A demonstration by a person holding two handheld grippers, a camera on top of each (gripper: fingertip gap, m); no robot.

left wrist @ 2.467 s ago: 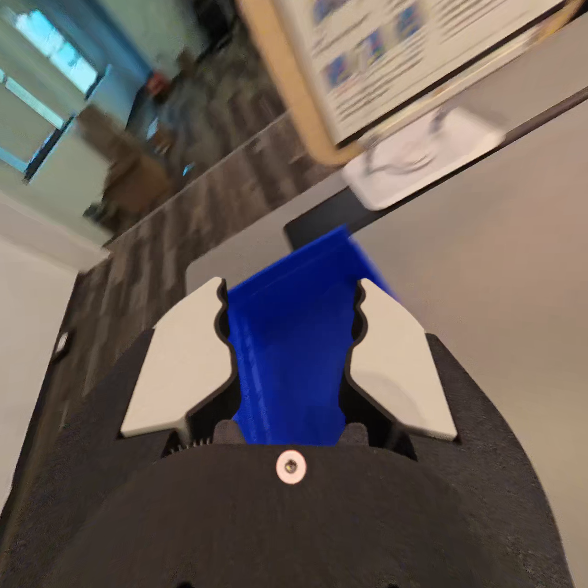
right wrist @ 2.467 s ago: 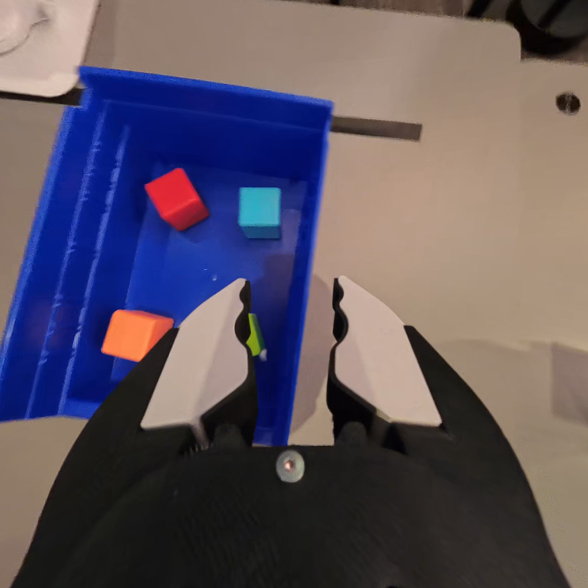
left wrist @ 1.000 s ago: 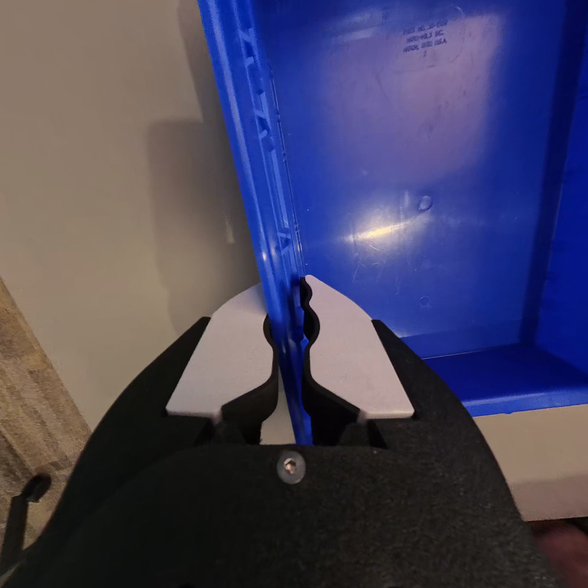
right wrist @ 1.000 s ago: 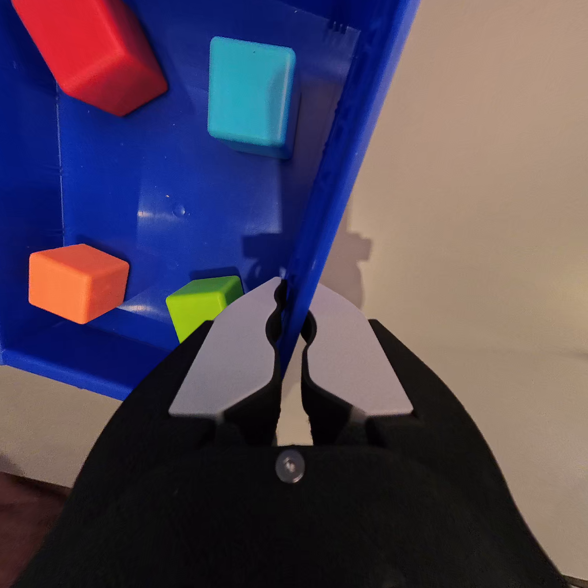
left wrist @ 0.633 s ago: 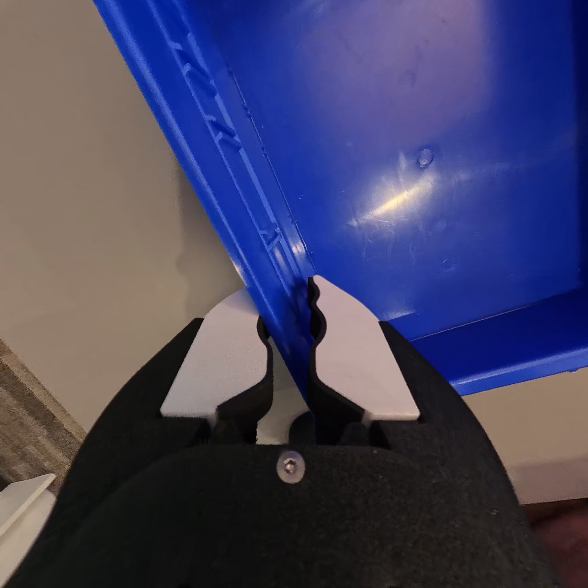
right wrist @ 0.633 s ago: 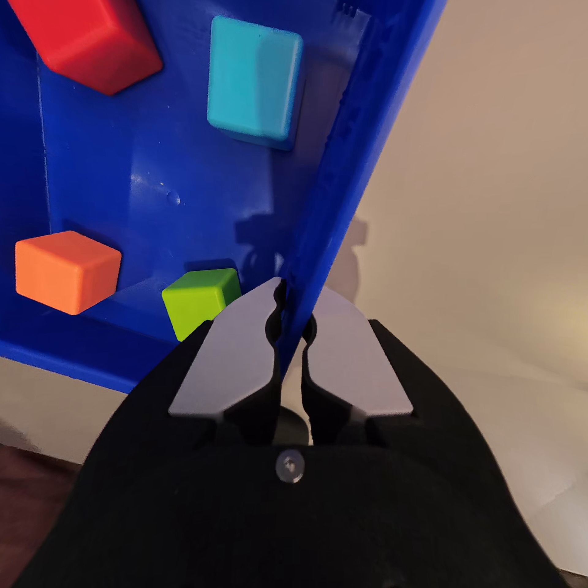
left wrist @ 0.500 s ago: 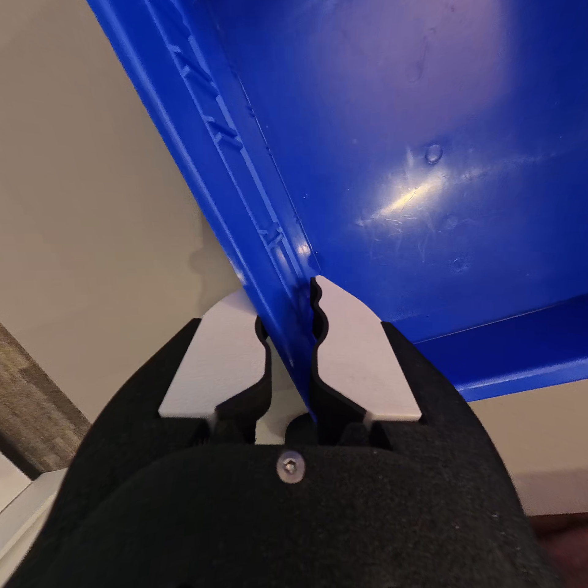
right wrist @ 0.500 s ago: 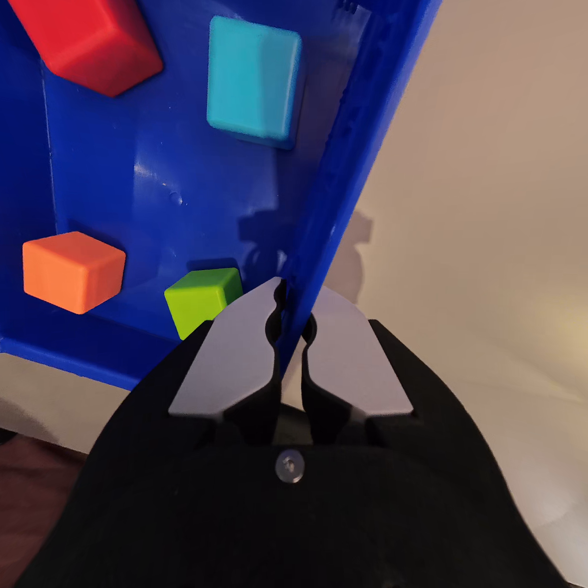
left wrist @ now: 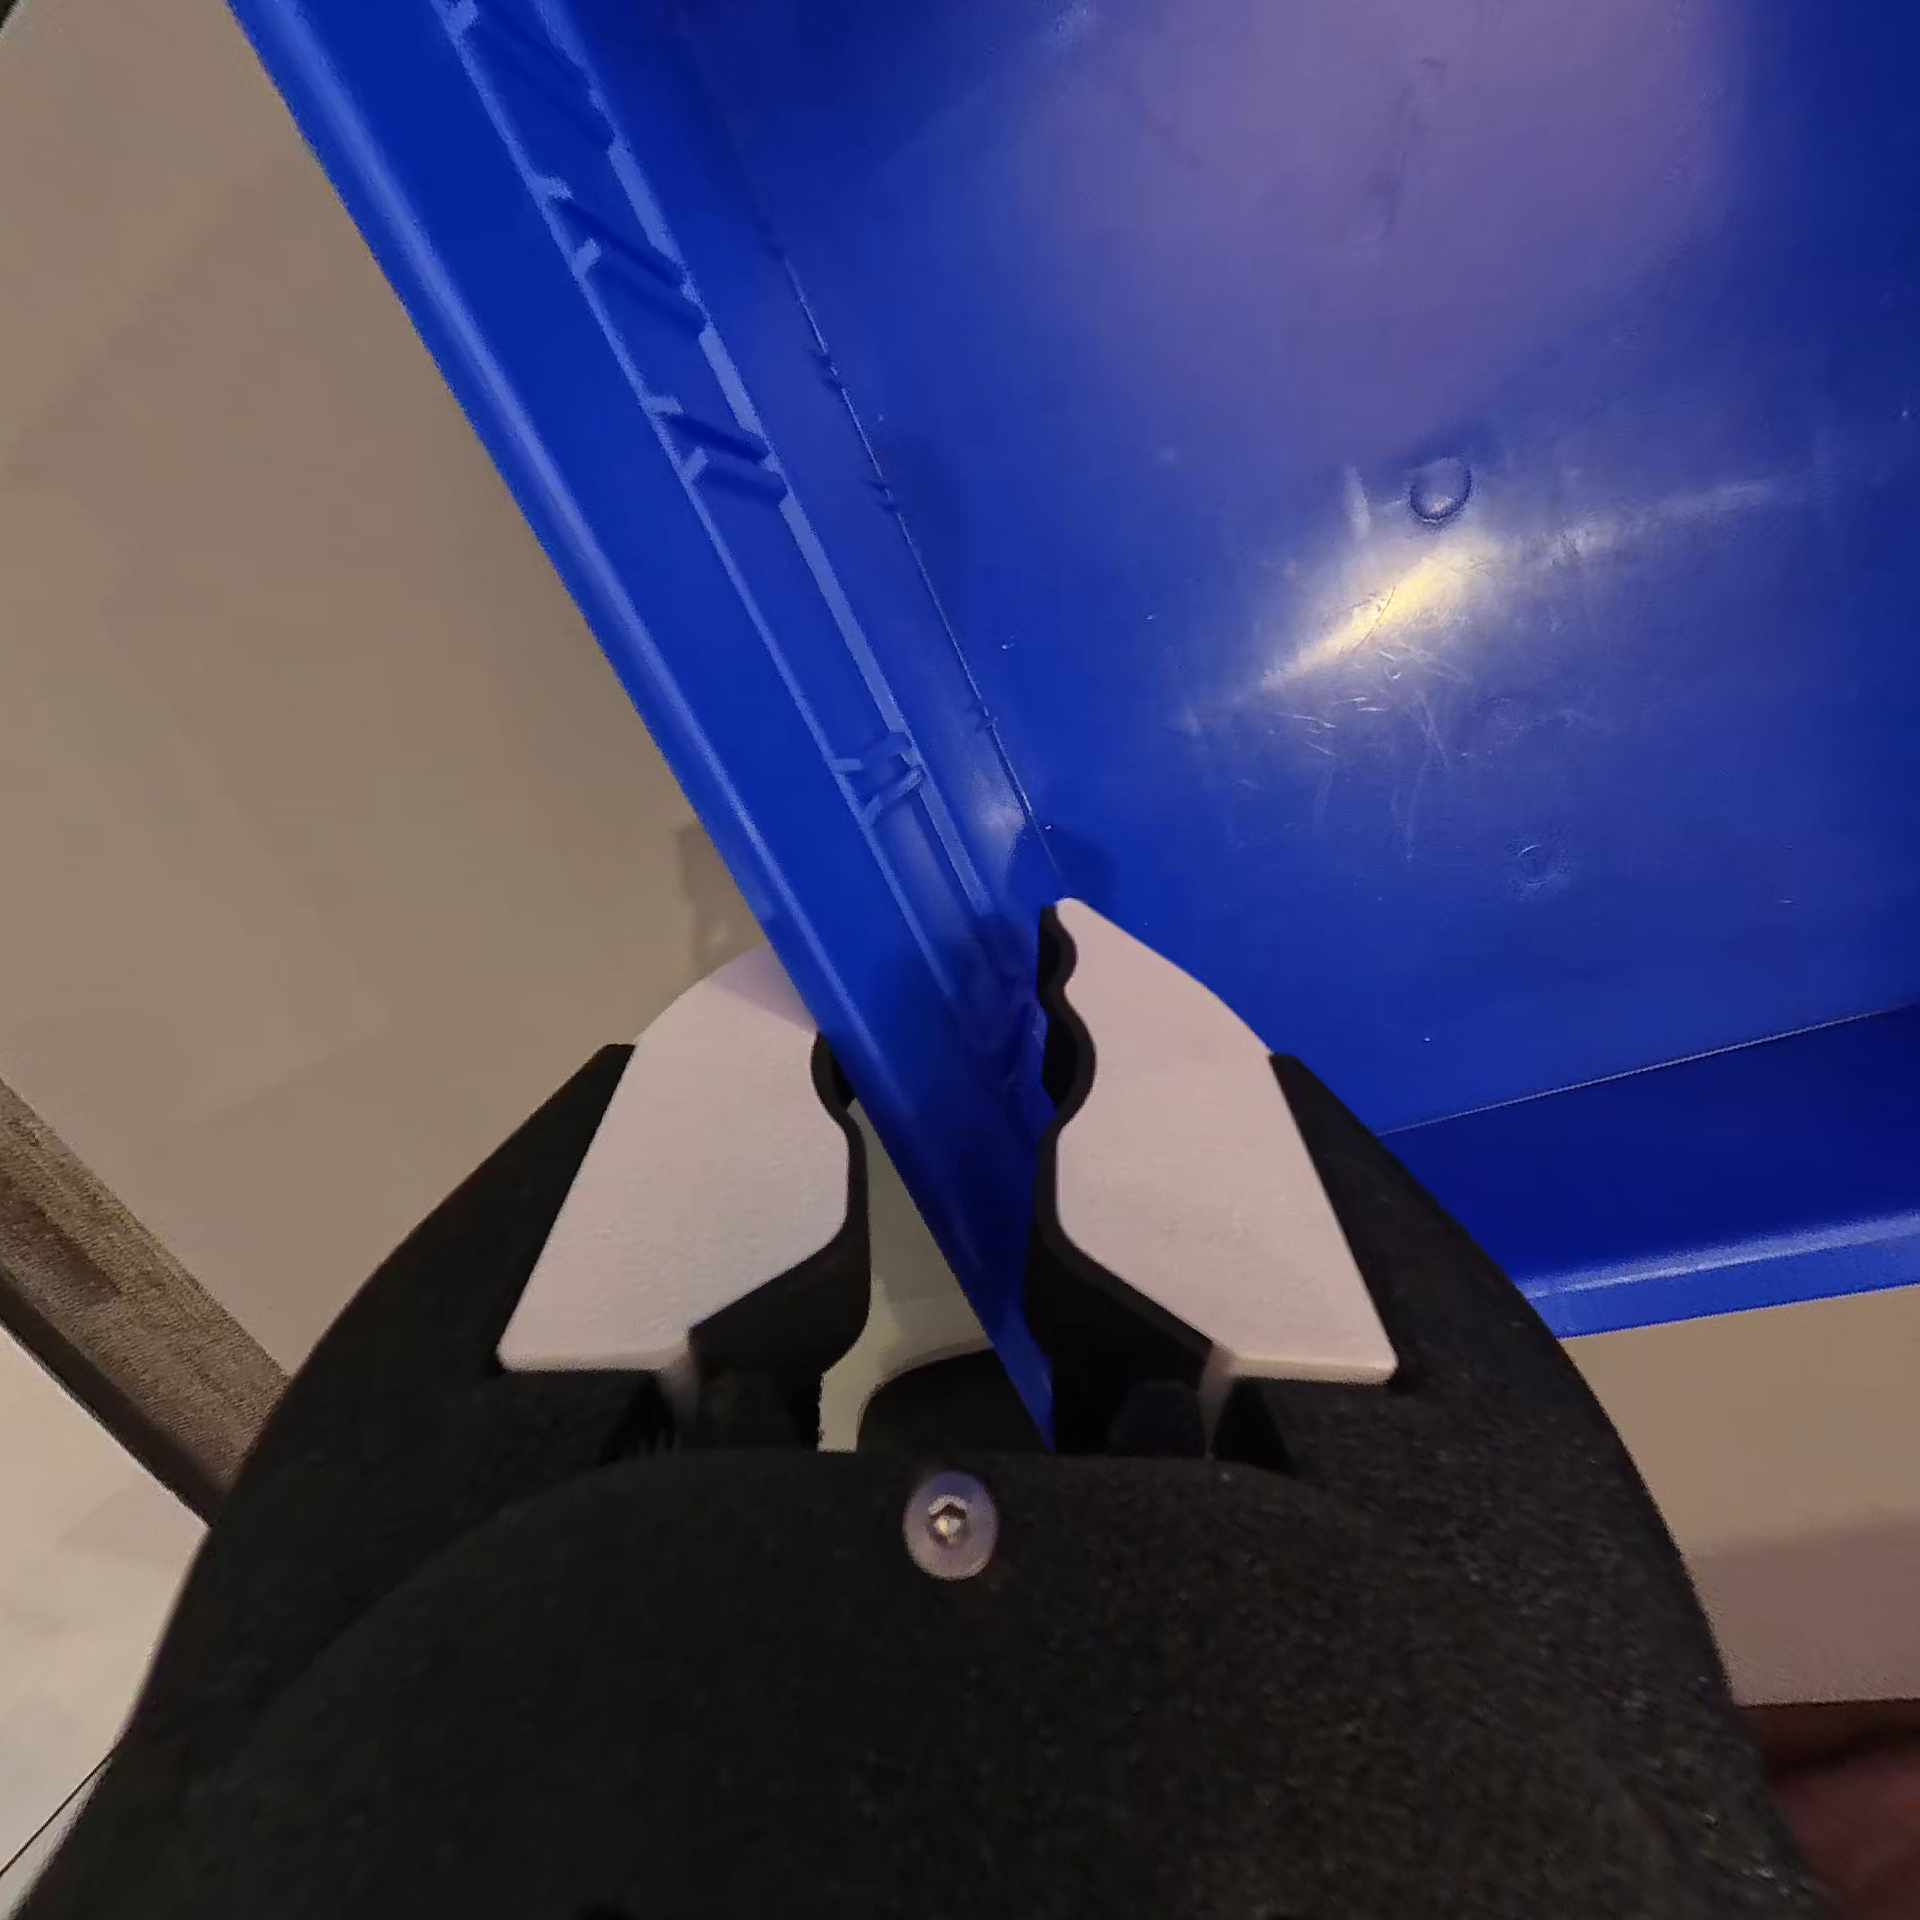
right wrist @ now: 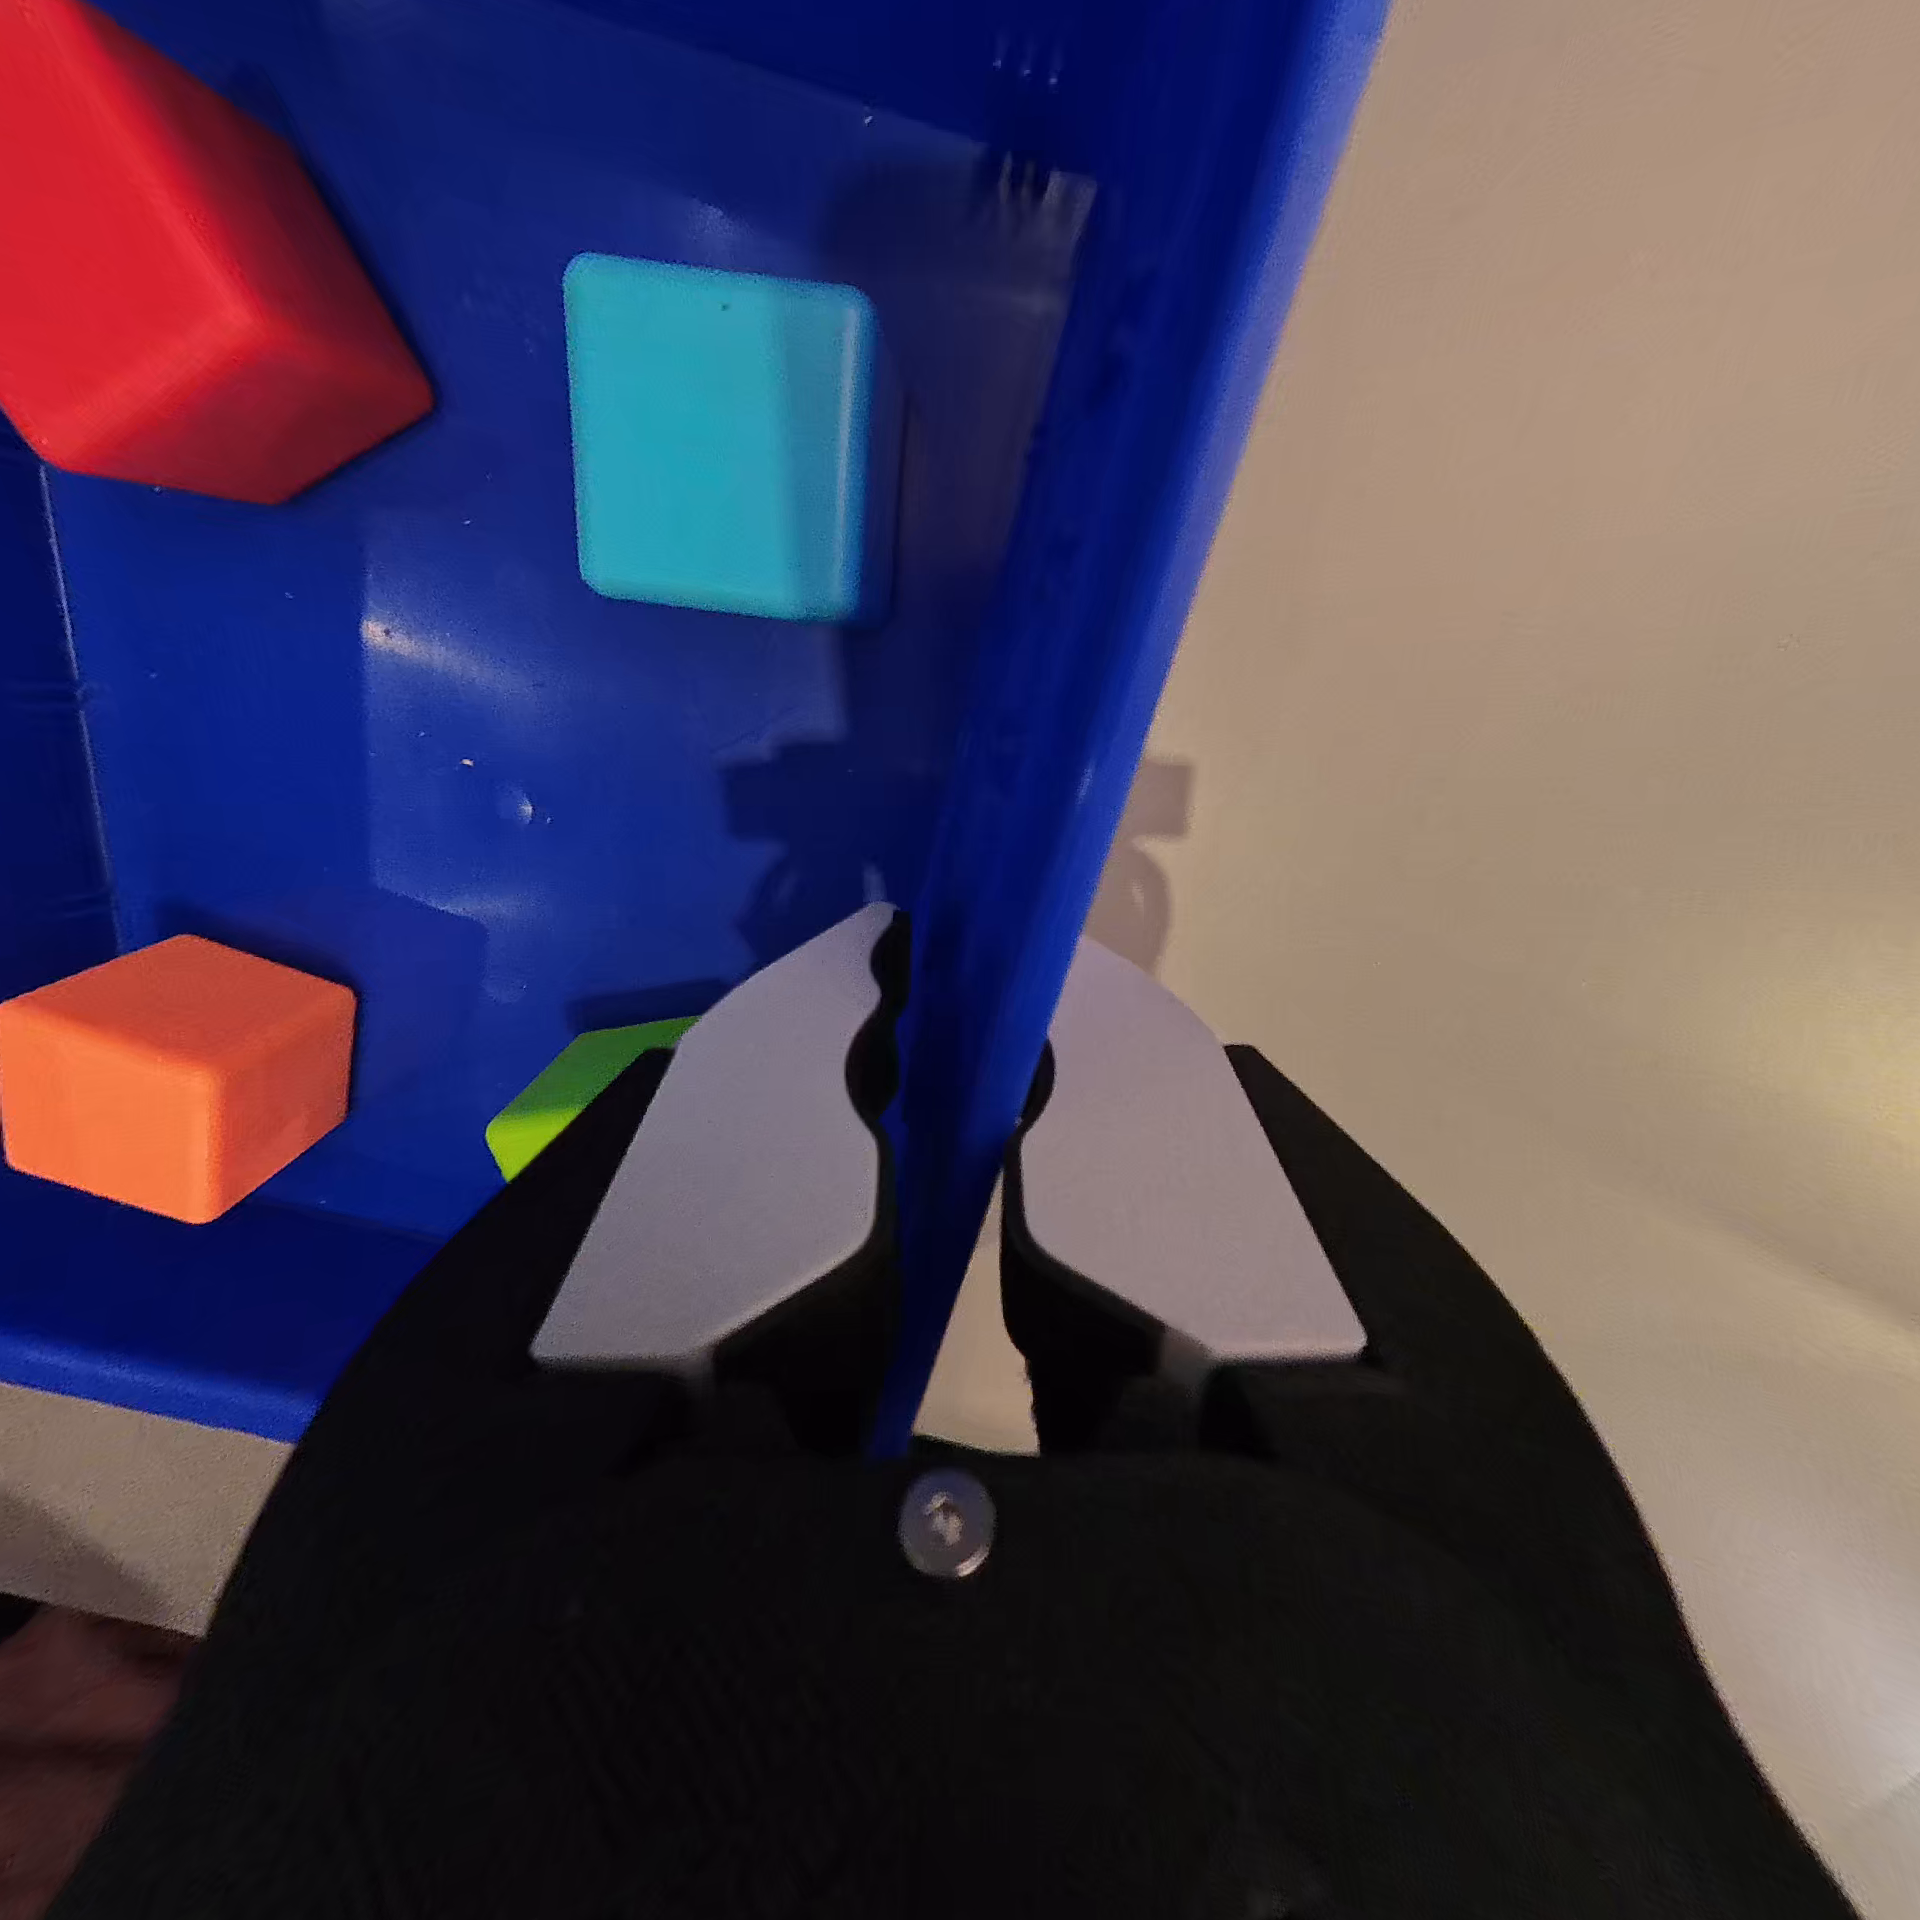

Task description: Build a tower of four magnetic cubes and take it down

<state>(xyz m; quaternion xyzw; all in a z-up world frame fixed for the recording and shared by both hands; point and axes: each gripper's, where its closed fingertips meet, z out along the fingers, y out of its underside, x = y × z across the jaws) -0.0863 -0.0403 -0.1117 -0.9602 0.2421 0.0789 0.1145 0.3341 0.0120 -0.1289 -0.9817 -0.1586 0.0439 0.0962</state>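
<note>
Bin: we see a blue plastic bin (right wrist: 1091, 644) on the beige counter (right wrist: 1558, 623), its long axis running away from both cameras.
Bin contents: four cubes lie apart on the bin floor: red cube (right wrist: 177, 281) far left, cyan cube (right wrist: 717, 436) near the right wall, orange cube (right wrist: 177, 1070) near left, green cube (right wrist: 566, 1091) partly hidden behind a finger.
Left gripper (left wrist: 935, 997): we find it clamped on the bin's left side wall, one finger inside, one outside.
Right gripper (right wrist: 971, 997): clamped on the bin's right side wall likewise.
Tower: no cube is stacked on another.
</note>
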